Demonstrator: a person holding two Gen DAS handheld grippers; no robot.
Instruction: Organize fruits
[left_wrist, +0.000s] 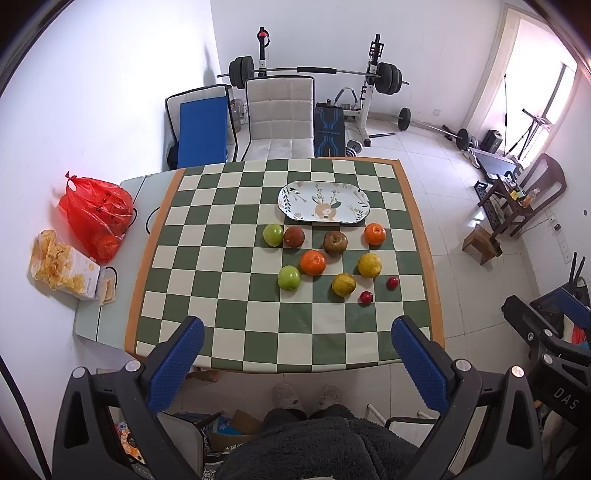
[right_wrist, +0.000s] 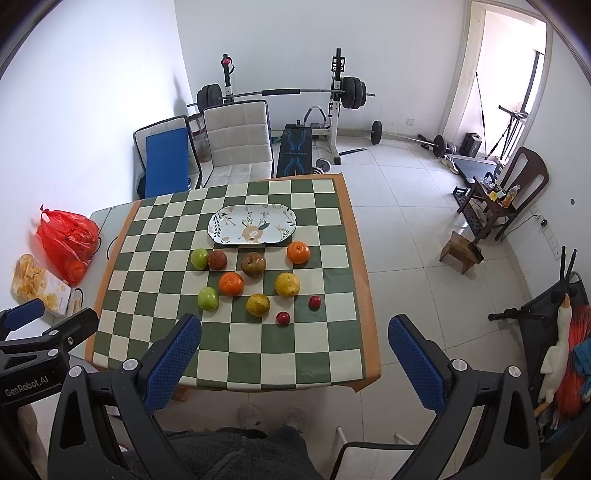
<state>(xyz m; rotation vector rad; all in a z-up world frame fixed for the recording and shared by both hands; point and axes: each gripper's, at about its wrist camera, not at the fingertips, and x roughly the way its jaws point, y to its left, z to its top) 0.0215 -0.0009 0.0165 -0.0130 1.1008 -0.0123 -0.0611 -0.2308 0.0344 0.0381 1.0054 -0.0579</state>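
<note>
Left gripper (left_wrist: 297, 354): held high above the near edge of the worktop (left_wrist: 229, 332), blue-padded fingers (left_wrist: 181, 354) spread wide, released, grasping nothing. Right gripper (right_wrist: 295, 354): same attitude, fingers (right_wrist: 417, 362) spread wide, released, empty.

Worktop: covered by a green-and-cream checkered cloth (left_wrist: 258, 206) with orange border. Oval floral plate (left_wrist: 295, 192): positioned far of centre, bare of fruit.

Fruit: all loose on the cloth, just near of the plate.
- Far row, left to right: green apple (left_wrist: 273, 235) touching a dark red fruit (left_wrist: 294, 236); brown pear-like fruit (left_wrist: 335, 242); orange (left_wrist: 375, 234) near the plate's right end.
- Middle: second orange (left_wrist: 313, 262); yellow citrus (left_wrist: 369, 264) to its right.
- Near row: second green apple (left_wrist: 289, 277) touching the second orange at its near left; second yellow citrus (left_wrist: 343, 284); two small red fruits (left_wrist: 366, 297) (left_wrist: 392, 283), apart from each other at the near right.

Off the cloth, far left: red plastic bag (left_wrist: 96, 210) holding orange fruit; open box of chips (left_wrist: 62, 266) just near of it.

Beyond the worktop: padded chair (left_wrist: 279, 114), barbell rack (left_wrist: 314, 72).
</note>
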